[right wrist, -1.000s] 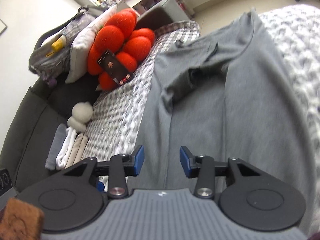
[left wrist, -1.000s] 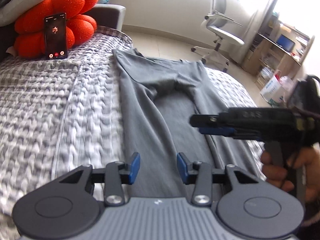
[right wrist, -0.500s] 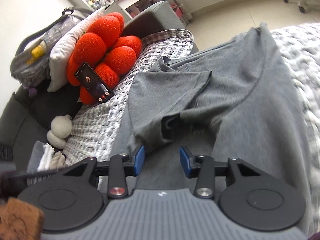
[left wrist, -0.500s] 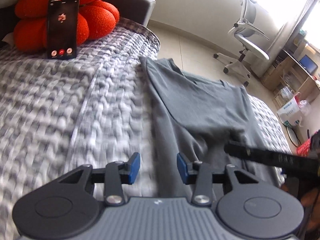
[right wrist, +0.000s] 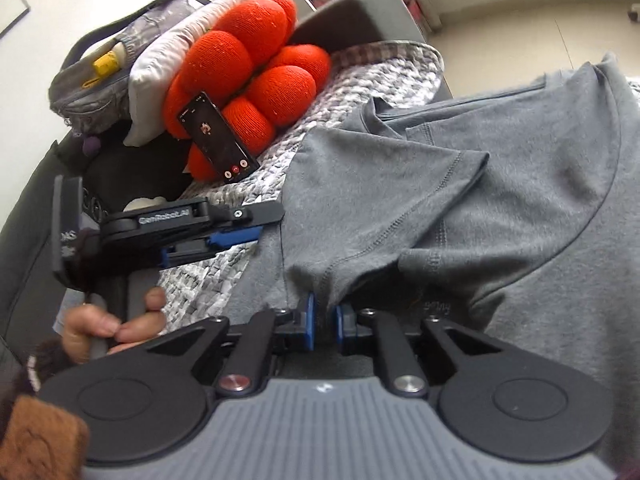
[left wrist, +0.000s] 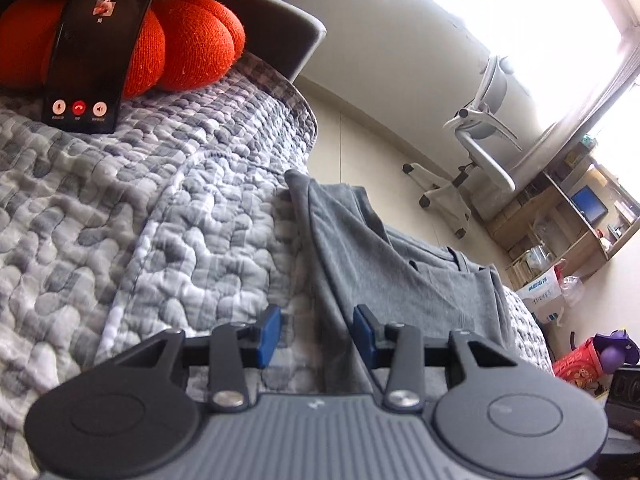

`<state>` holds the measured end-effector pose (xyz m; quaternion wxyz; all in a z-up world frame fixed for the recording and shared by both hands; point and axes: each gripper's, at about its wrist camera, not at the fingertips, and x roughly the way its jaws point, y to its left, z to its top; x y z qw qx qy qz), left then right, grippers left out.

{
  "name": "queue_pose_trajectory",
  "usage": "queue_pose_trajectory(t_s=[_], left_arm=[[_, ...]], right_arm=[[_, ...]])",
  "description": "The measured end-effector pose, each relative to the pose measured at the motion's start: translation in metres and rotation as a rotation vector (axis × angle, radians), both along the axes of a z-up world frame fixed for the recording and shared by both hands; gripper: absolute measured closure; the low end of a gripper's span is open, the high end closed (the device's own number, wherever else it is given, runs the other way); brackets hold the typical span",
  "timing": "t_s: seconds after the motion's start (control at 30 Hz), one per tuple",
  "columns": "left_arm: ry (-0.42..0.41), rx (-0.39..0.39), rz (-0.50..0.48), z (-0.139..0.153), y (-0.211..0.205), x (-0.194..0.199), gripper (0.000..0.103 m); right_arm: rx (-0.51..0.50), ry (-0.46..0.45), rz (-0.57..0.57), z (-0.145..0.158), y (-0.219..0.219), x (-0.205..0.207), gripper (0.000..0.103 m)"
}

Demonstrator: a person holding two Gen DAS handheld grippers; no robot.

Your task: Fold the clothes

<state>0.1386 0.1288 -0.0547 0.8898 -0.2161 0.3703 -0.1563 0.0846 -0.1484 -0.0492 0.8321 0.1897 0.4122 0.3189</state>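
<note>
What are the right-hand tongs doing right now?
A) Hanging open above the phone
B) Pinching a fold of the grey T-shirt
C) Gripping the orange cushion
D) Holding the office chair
B: in the right wrist view, the blue pads of the right tongs sit nearly together with a bunched fold of the grey T-shirt caught between them.
</note>
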Motion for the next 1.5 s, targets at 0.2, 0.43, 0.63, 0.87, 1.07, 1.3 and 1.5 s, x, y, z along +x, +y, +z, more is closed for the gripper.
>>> queue_pose_trajectory(t_s=[0.2,0.43,0.63,0.87,1.07,1.3,1.5], left_arm=[[-0.031,0.028,-0.013,0.002,-0.003,0.01,0.062],[-0.051,0.013,-0.006,0.002,0.002,0.038,0.062],[-0.053,-0.073,0.031,-0.005,0.007,0.067,0.064],[-0.066,-0.111,0.067,-0.015,0.005,0.078,0.076],[-0.094,-0.139,0.084,-0.02,0.006,0.076,0.099],[-0.139,-0.161,0.11,-0.018,0.01,0.069,0.099],[-0.14,-0.123,0.13,-0.018,0.008,0.067,0.099]], right_arm=[[-0.016,0.083,-0.007,0.015,-0.016,0.004,0.087],[-0.022,0.102,0.02,0.021,-0.032,0.006,0.058],[-0.069,0.003,-0.114,0.024,-0.048,0.026,0.054],[-0.116,-0.084,-0.191,-0.002,-0.04,0.05,0.075],[-0.07,-0.167,-0.227,0.003,-0.04,0.047,0.099],[-0.058,-0.29,-0.225,0.052,-0.036,0.038,0.099],[-0.16,-0.285,-0.252,0.039,-0.027,0.065,0.1]])
